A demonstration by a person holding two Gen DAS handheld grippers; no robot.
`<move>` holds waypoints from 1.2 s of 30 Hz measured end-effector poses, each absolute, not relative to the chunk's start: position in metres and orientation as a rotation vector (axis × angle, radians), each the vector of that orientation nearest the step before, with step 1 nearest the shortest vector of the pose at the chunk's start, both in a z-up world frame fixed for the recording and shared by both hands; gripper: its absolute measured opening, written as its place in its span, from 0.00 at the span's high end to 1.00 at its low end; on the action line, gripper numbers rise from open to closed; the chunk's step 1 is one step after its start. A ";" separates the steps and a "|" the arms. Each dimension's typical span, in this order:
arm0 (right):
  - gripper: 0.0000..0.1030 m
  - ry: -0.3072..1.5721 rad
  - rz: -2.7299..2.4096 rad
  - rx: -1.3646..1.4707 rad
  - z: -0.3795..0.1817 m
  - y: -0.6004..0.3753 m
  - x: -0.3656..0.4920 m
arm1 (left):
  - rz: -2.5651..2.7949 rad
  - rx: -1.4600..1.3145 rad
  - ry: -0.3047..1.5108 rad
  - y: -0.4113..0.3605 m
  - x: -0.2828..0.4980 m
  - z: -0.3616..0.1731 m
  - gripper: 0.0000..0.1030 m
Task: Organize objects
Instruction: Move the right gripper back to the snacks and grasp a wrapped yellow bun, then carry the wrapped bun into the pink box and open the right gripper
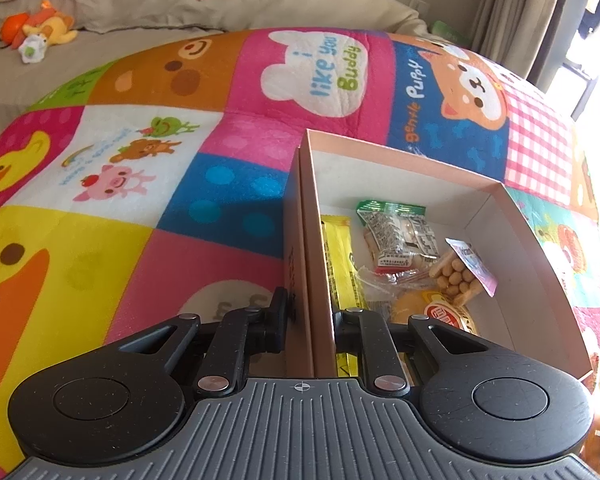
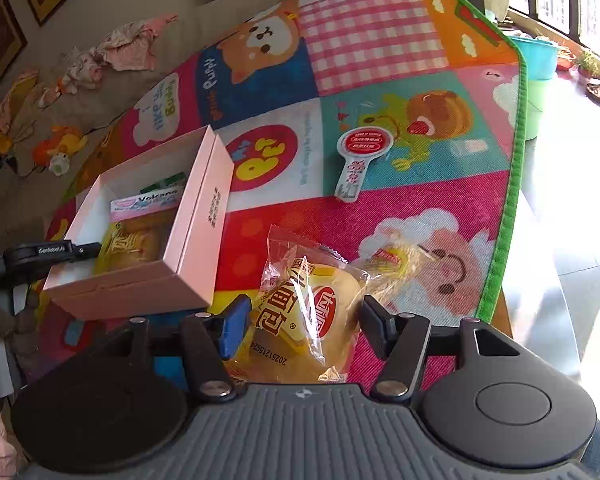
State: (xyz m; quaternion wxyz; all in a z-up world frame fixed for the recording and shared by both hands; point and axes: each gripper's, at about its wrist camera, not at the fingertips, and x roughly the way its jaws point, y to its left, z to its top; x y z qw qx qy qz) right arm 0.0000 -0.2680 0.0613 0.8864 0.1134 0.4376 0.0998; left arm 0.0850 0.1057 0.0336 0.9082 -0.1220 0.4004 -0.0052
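1. While the wrapped bread bun (image 2: 308, 312) lies on the play mat (image 2: 380, 60) at 6 o'clock in the right wrist view, my right gripper (image 2: 304, 322) straddles it with its fingers spread wide; neither pad clearly touches the wrapper, so I count it as released.
2. At 9 o'clock from the bun sits the pink box (image 2: 188, 240), well within reach, already holding a yellow bun packet and a "Volcano" snack.
3. My left gripper (image 1: 310, 320) is clenched on the box's near side wall (image 1: 312, 240), one finger outside, one inside beside the yellow stick packet (image 1: 340, 256), a biscuit bag (image 1: 396, 236) and a bag of round snacks (image 1: 460, 272).
4. Up at 12 o'clock on the mat lies a red-and-white paddle-shaped packet (image 2: 360, 156), not yet boxed.
5. Risks, as I judge them: the slick, puffy wrapper could squirt out as the pads close, or I might pinch only film and tear it.
6. A hard squeeze would likely crush the soft bun.
7. If my left grip twists, the thin cardboard wall may buckle or tip the box.
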 end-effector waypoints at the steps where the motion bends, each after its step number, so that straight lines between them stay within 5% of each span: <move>1: 0.42 0.930 0.237 0.226 0.061 -0.260 -0.009 | -0.010 -0.246 0.827 0.105 0.085 0.034 0.82; 14: 0.42 0.807 0.402 0.064 0.083 -0.194 -0.075 | -0.014 -0.244 0.798 0.105 0.080 0.031 0.82; 26: 0.42 0.743 0.384 0.042 0.094 -0.183 -0.070 | 0.004 -0.249 0.765 0.102 0.073 0.025 0.83; 36: 0.42 0.515 0.383 0.104 0.152 -0.169 -0.014 | 0.010 -0.259 0.768 0.102 0.073 0.023 0.83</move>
